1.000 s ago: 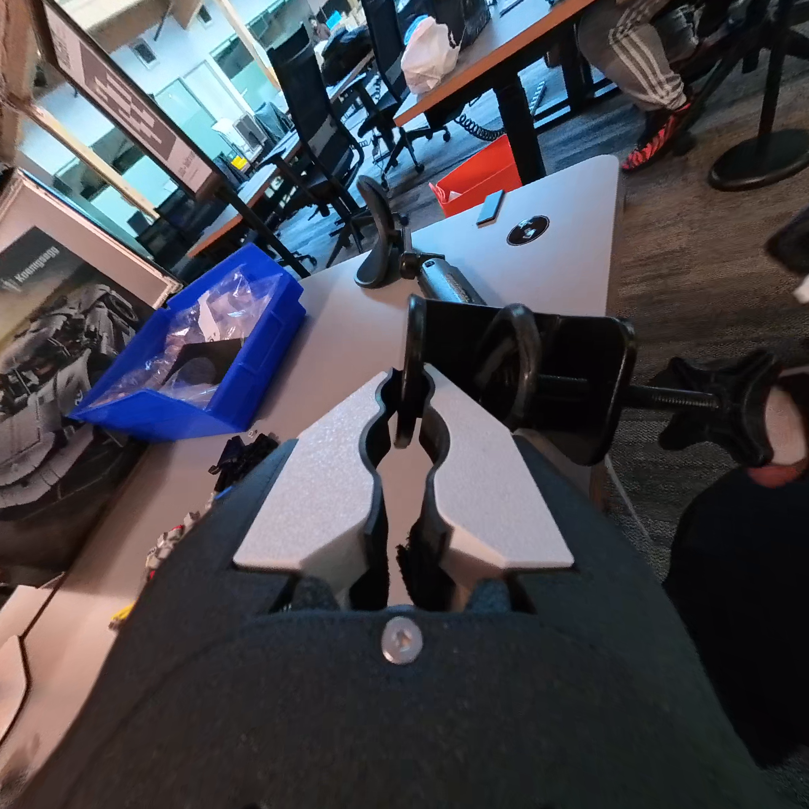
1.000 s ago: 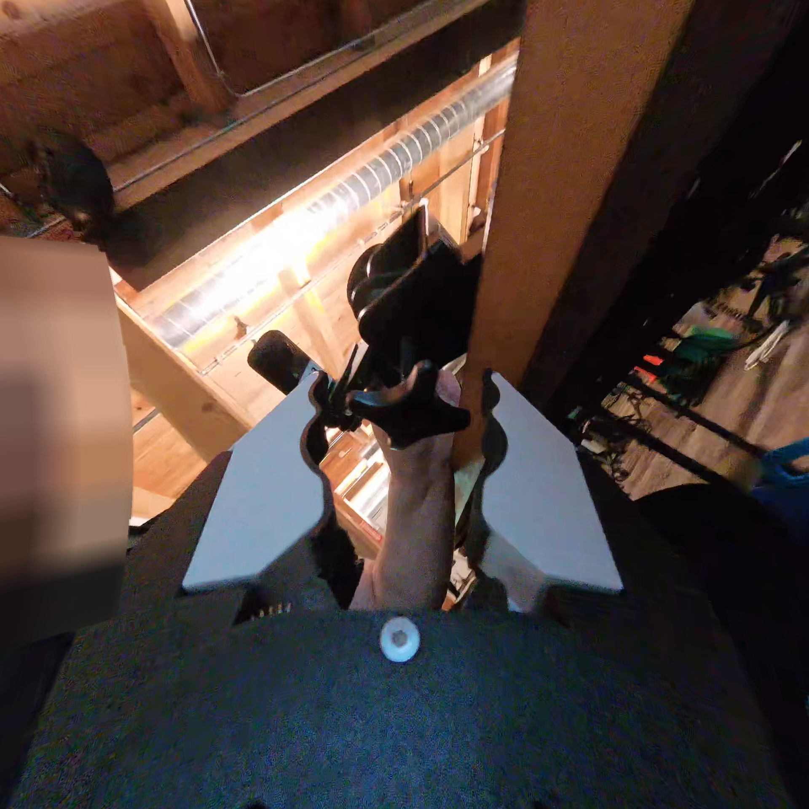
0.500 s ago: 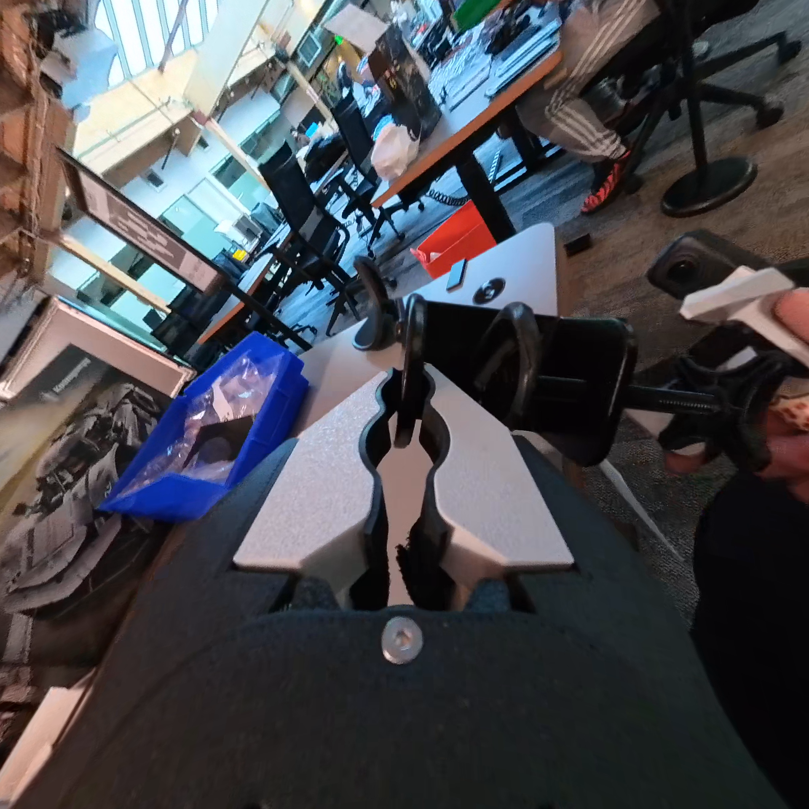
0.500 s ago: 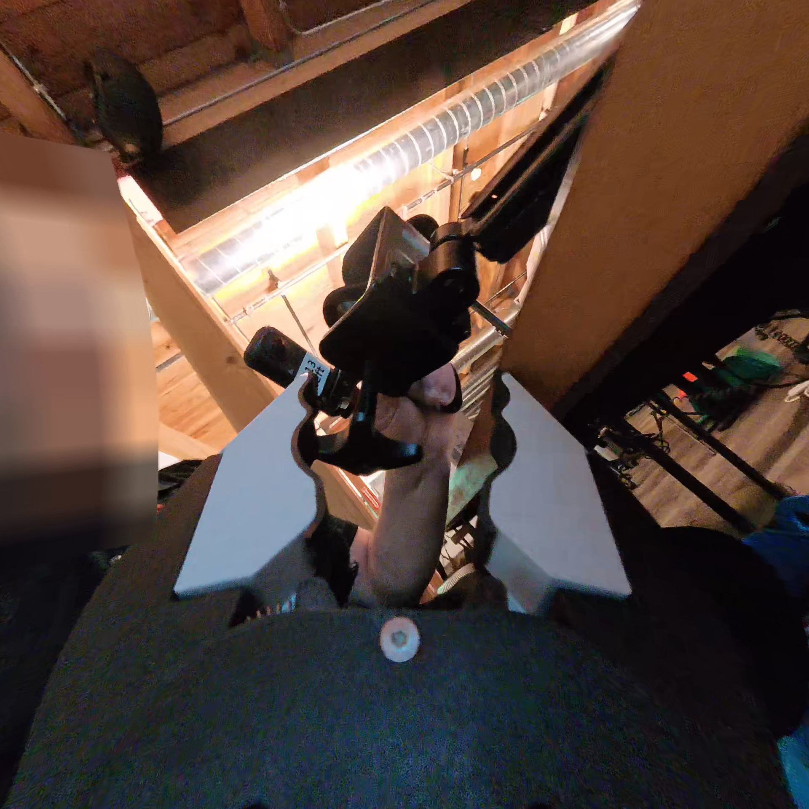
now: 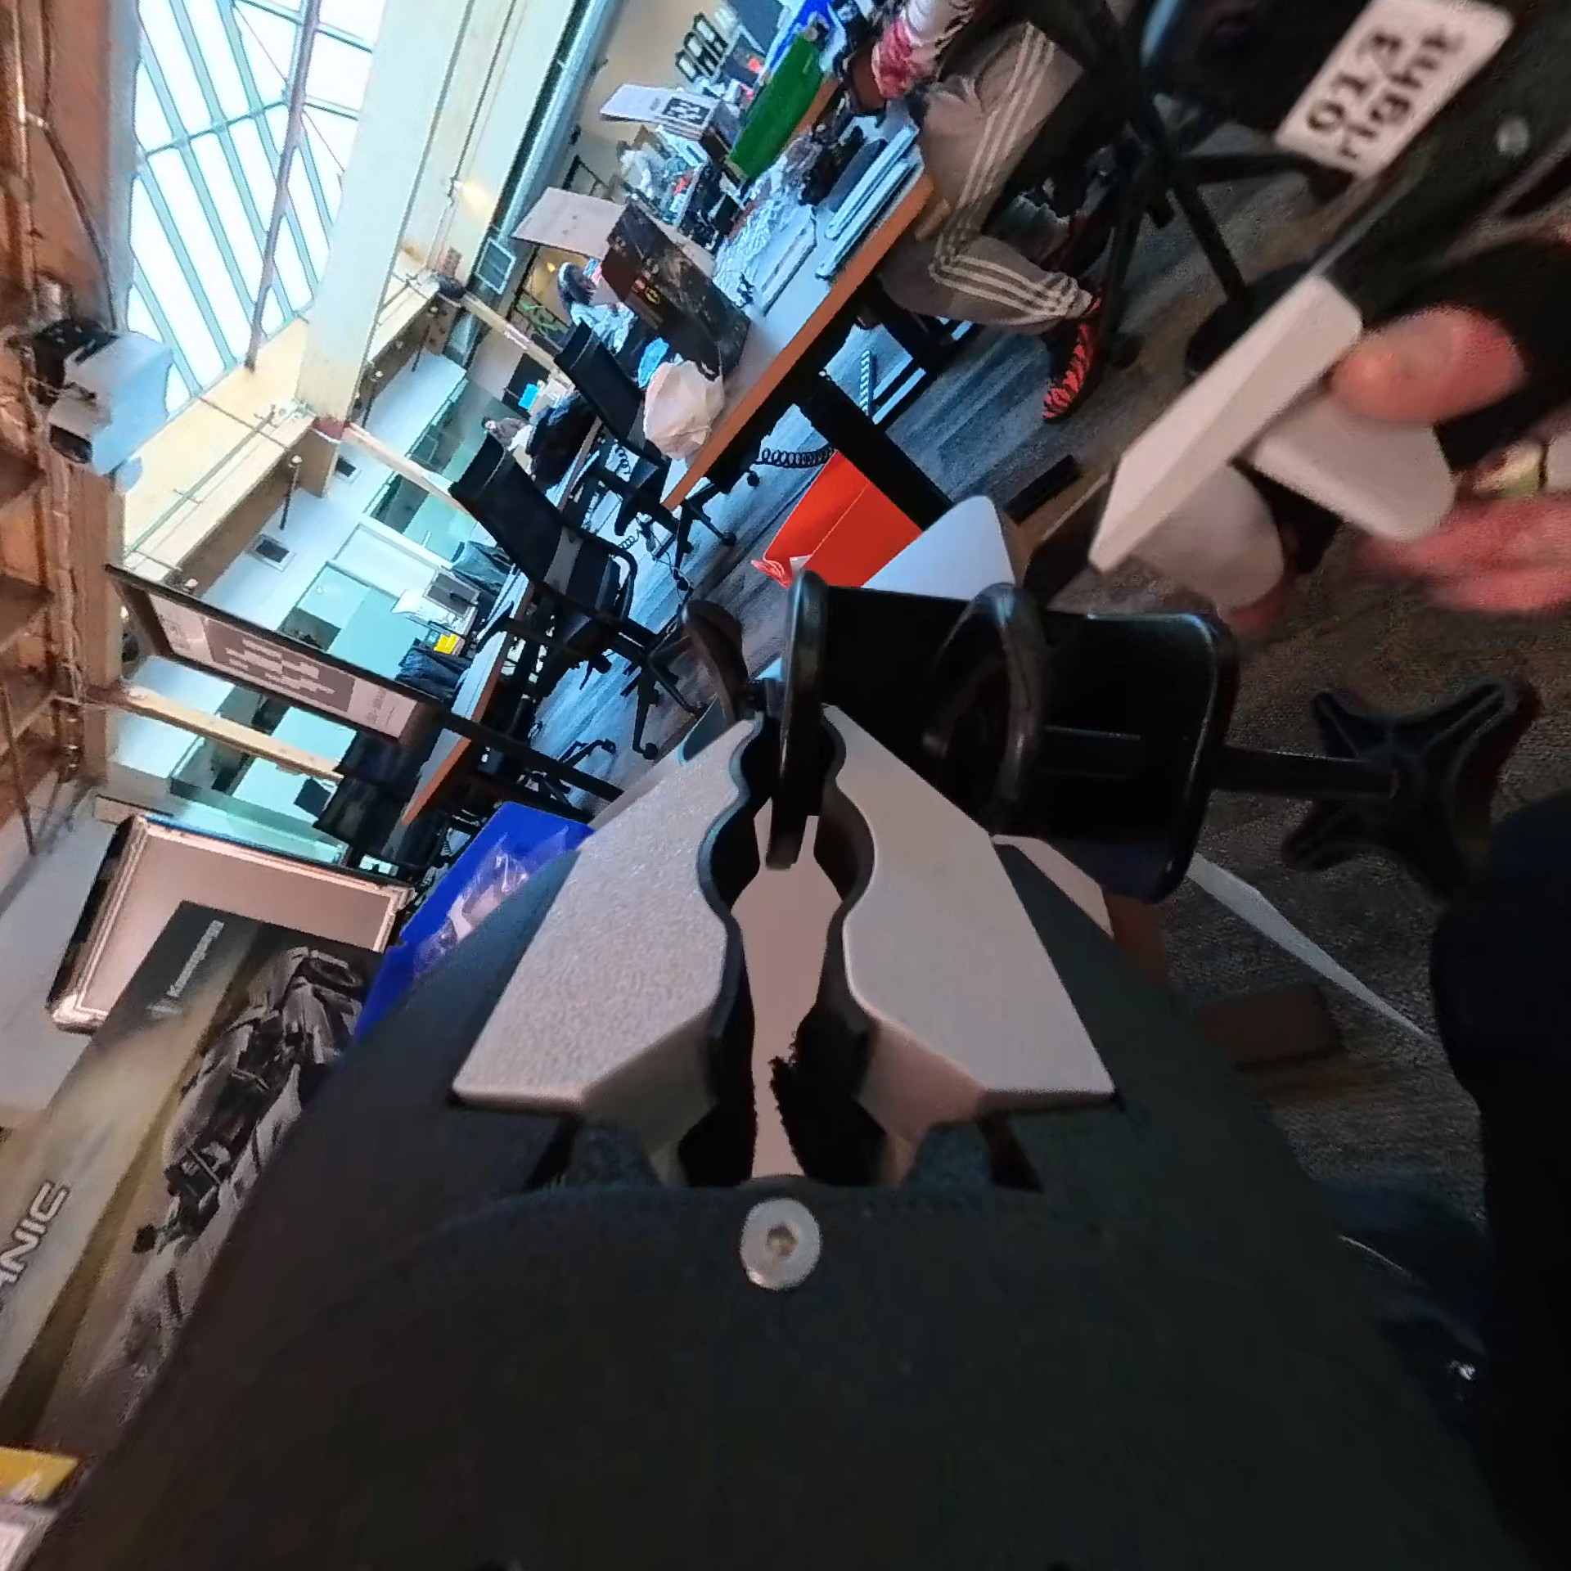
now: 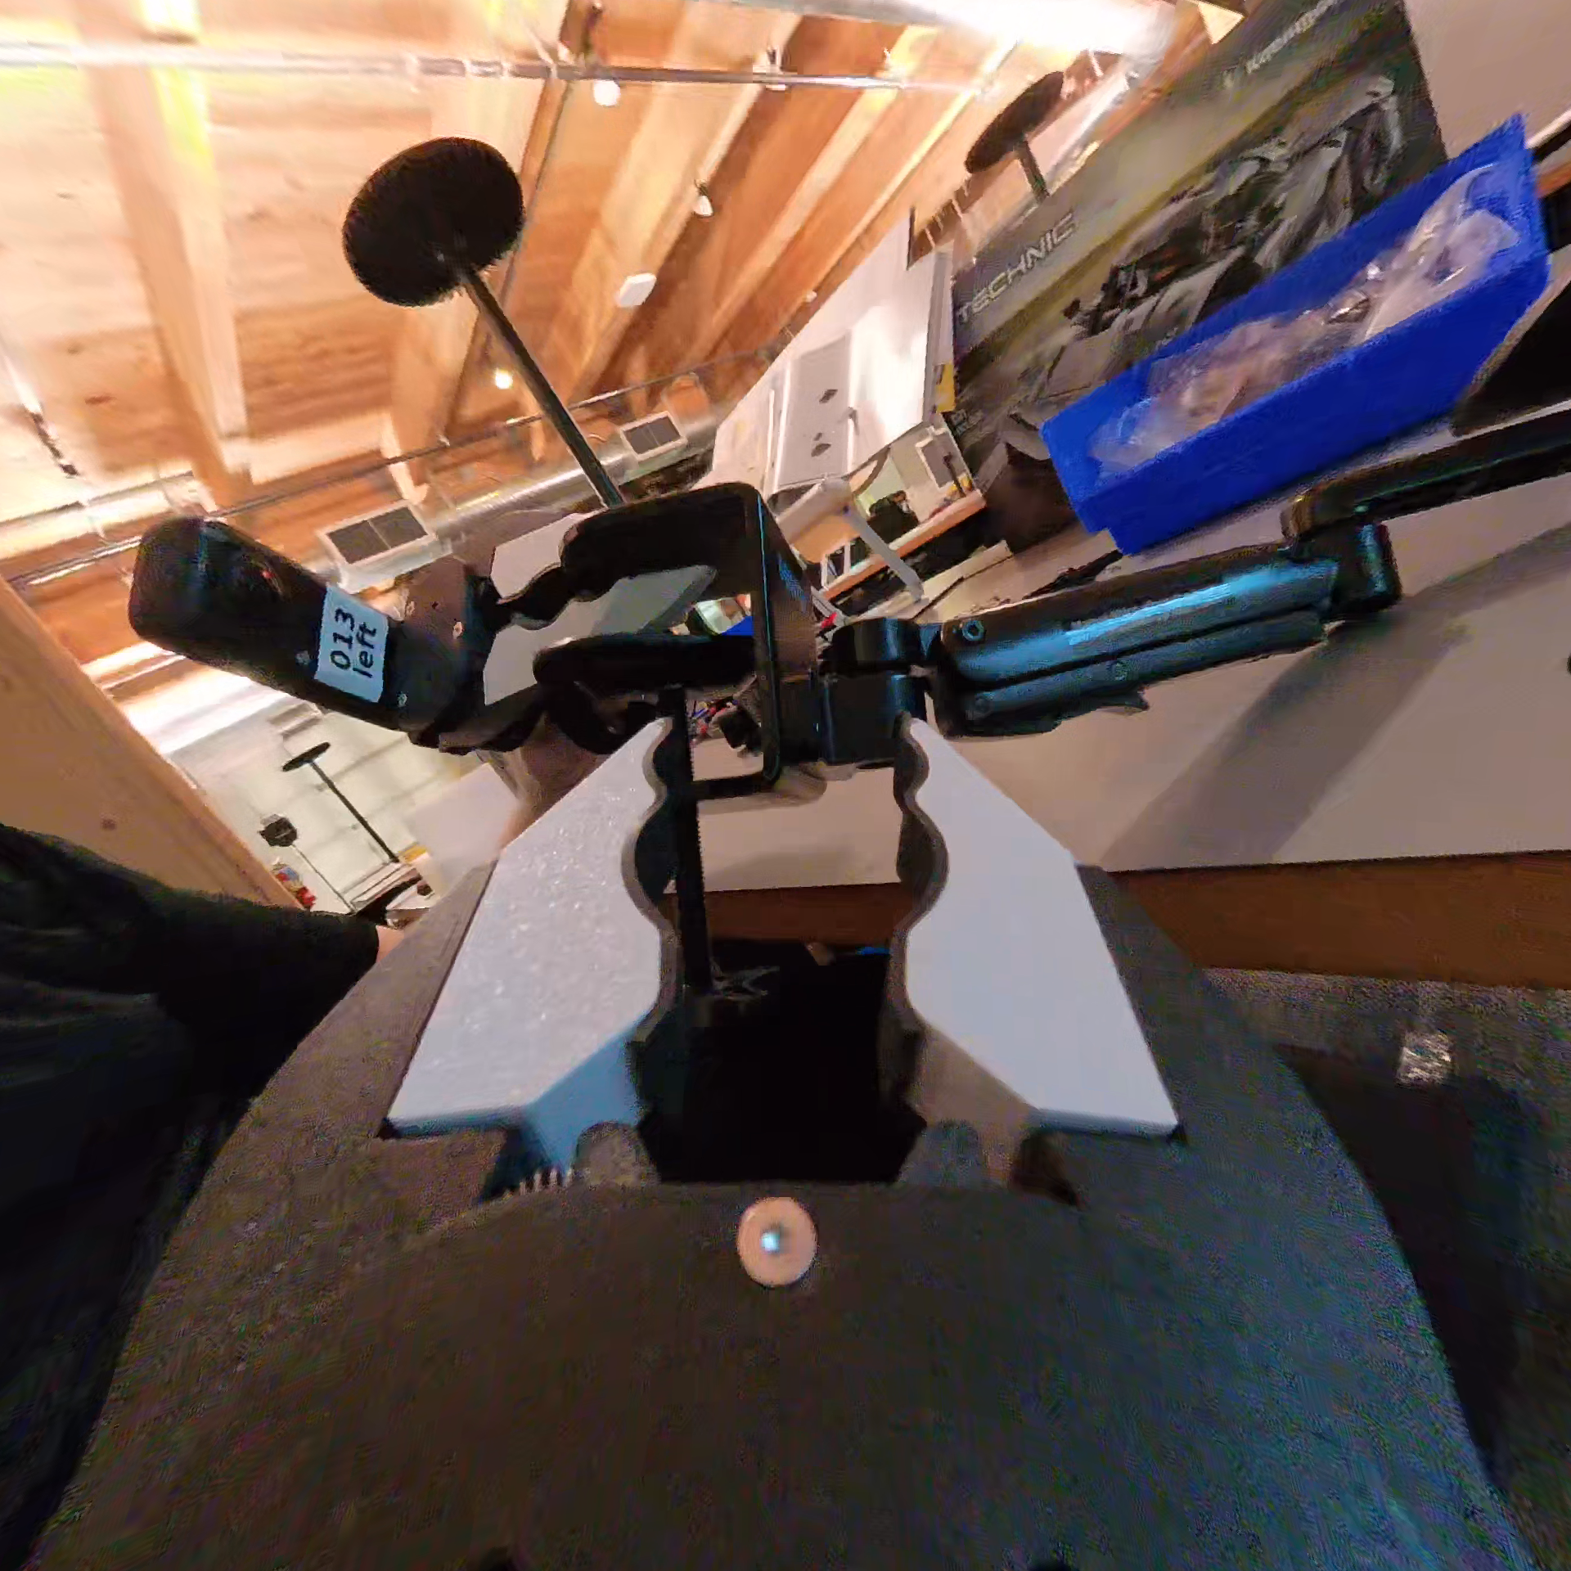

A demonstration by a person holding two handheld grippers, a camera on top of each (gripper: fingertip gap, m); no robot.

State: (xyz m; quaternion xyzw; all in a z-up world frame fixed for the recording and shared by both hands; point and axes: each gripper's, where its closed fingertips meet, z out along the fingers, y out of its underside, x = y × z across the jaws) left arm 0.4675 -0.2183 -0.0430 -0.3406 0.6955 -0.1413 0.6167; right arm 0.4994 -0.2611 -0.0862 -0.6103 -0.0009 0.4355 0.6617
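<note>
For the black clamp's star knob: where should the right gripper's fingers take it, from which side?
Probably across two opposite lobes of the star knob, coming end-on along the threaded screw from its free end. The knob stands clear of the clamp body, which the left gripper holds; the right gripper is open.

The left wrist view looks forward along its own fingers, rolled steeply so the office floor and desks slant, very close to a black desk clamp (image 5: 1020, 731) at its fingertips. The right wrist view sits low at the worktop (image 6: 1275, 765) edge, facing up toward the wooden ceiling, equally close. Both views share the clamp, the blue bin (image 5: 476, 876) (image 6: 1275, 382) and the large printed box (image 5: 170, 1105) (image 6: 1190, 212); each shows the other hand-held gripper.
</note>
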